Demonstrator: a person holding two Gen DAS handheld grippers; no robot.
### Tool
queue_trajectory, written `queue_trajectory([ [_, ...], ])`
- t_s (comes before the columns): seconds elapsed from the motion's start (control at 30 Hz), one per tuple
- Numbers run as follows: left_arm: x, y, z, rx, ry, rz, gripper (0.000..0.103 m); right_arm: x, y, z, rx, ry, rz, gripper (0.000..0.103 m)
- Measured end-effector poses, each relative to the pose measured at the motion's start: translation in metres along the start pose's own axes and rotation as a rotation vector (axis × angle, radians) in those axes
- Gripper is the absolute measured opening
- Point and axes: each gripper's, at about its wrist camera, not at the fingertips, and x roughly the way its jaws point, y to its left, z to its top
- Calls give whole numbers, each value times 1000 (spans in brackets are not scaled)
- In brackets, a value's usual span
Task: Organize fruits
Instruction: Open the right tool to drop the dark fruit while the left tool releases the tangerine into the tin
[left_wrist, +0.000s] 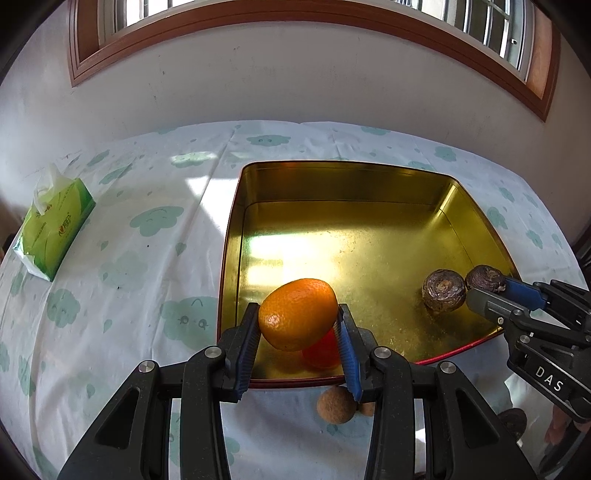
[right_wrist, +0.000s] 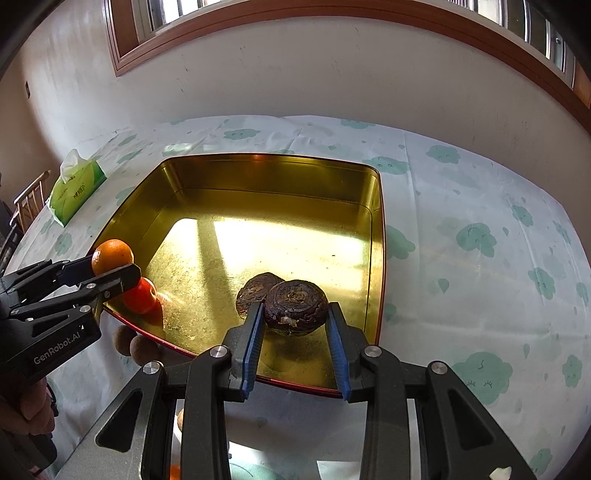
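The left gripper (left_wrist: 299, 321) clamps a dimpled orange (left_wrist: 298, 314) over the glossy gold tin tray (left_wrist: 343, 177). The right gripper (right_wrist: 295, 314) grips a wrinkled dark round fruit (right_wrist: 295, 306).

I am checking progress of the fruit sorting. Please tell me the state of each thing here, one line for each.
Left gripper: shut on the orange.
Orange: held above the tin's near edge.
Red fruit: lying in the tin.
Right gripper: shut on a dark fruit.
Held dark fruit: low over the tin floor.
Other dark fruit: resting in the tin.
Tin: open, no lid.
Brown fruits: on the cloth, outside the tin.
Tissue pack: open, tissue sticking out.
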Motion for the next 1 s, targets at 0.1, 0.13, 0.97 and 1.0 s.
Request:
queue_trajectory([
  [0.1,0,0,0,-2,1,0,41,0,0,0,0,-1,-1,32],
  [0.13,0,0,0,-3,2,0,41,0,0,0,0,-1,0,32],
  [0.97,-9,-9,-3,6,5,-19,63,-14,3,-5,1,-11,2,44],
  [1.0,-11,-11,-4,10,1,-11,66,-16,3,-6,1,-13,1,44],
])
